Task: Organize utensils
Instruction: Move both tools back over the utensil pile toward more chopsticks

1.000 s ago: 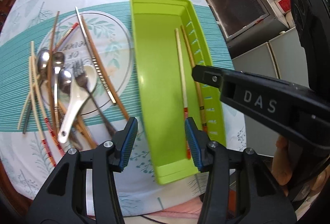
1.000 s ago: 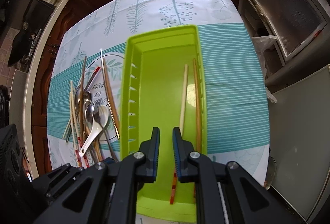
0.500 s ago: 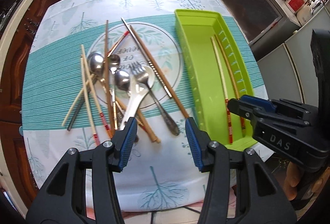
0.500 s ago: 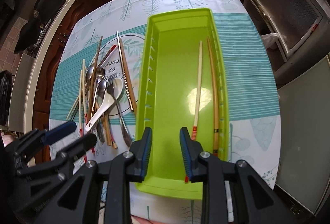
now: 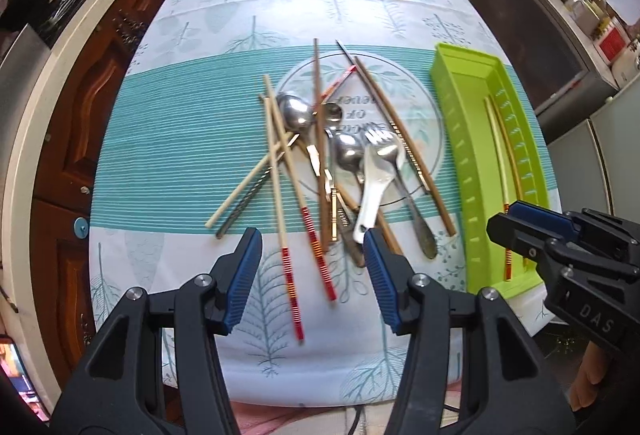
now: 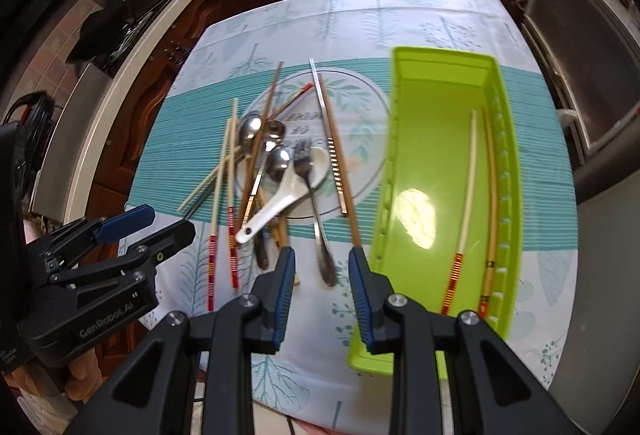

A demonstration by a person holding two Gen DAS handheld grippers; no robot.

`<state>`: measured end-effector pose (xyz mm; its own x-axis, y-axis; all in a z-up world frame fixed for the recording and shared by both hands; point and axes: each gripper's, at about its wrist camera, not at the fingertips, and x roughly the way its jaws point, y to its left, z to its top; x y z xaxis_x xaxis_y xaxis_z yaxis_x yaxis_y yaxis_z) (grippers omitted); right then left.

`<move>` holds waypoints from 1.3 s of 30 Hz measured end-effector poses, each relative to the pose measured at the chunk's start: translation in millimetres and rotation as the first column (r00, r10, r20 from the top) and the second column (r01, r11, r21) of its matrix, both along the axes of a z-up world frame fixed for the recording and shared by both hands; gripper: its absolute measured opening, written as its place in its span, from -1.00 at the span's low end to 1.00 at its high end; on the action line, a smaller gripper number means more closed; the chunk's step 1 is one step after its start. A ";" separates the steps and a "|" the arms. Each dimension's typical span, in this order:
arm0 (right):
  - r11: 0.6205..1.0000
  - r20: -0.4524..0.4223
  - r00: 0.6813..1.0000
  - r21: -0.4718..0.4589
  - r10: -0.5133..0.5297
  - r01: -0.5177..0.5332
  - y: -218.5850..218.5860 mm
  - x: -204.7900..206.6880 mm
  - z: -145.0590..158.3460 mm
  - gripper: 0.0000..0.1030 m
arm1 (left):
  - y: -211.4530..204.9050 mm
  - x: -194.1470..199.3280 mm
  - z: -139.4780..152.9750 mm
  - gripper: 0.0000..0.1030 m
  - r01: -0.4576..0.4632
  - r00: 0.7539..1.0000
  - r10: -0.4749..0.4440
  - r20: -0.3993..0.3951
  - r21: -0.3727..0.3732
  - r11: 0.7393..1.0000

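A pile of utensils (image 5: 332, 155) lies on the tablecloth: chopsticks, metal spoons, a fork (image 5: 384, 151) and a white ceramic spoon (image 5: 372, 191). The same pile shows in the right wrist view (image 6: 276, 171). A lime green tray (image 5: 460, 139) stands to its right and holds two chopsticks (image 6: 468, 195). My left gripper (image 5: 312, 255) is open and empty, above the near end of the pile. My right gripper (image 6: 320, 271) is open and empty, above the cloth between the pile and the tray (image 6: 384, 219).
The table (image 5: 200, 115) has a teal striped cloth with leaf prints. Dark wooden cabinets (image 5: 100, 95) run along the left and far sides. A grey appliance (image 6: 580, 55) stands to the right of the table. The right gripper shows at the right edge of the left wrist view (image 5: 532, 231).
Both grippers have swung left, from over the tray toward the pile. The right gripper's jaws have opened wider. The left gripper stays open.
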<state>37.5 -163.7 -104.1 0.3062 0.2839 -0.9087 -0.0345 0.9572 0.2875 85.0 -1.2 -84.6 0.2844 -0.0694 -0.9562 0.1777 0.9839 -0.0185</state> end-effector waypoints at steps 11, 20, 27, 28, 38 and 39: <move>0.991 0.035 0.990 -0.029 0.134 -0.133 58.1 11.8 9.4 -0.47 | 36.1 6.4 -5.7 -0.03 -0.056 0.998 0.056 0.003 0.014 0.998; 0.983 0.031 0.982 -0.028 0.184 -0.183 86.9 28.0 2.0 -0.47 | 54.8 11.8 -20.6 -0.03 -0.068 0.997 0.068 -0.021 0.005 0.998; 0.984 -0.004 0.985 0.013 0.175 -0.175 95.7 51.7 -11.2 -0.47 | 77.9 24.9 -38.4 -0.04 -0.110 0.991 0.103 -0.082 -0.090 0.990; 0.985 -0.007 0.985 0.020 0.171 -0.171 96.0 55.7 -13.5 -0.47 | 80.3 27.6 -41.5 -0.04 -0.117 0.990 0.108 -0.094 -0.102 0.988; 0.990 -0.050 0.991 0.074 0.127 -0.123 91.3 73.4 -32.8 -0.47 | 79.2 50.7 -74.5 -0.41 -0.147 0.969 0.110 -0.220 -0.159 0.976; 0.989 -0.053 0.991 0.077 0.127 -0.122 90.9 73.4 -34.3 -0.47 | 77.6 52.4 -77.3 -0.43 -0.148 0.967 0.109 -0.230 -0.160 0.976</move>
<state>110.9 -72.8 -138.5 0.2121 0.3832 -0.8990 -0.1334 0.9227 0.3618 137.4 76.4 -161.9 0.0870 -0.2175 -0.9722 0.0225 0.9760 -0.2164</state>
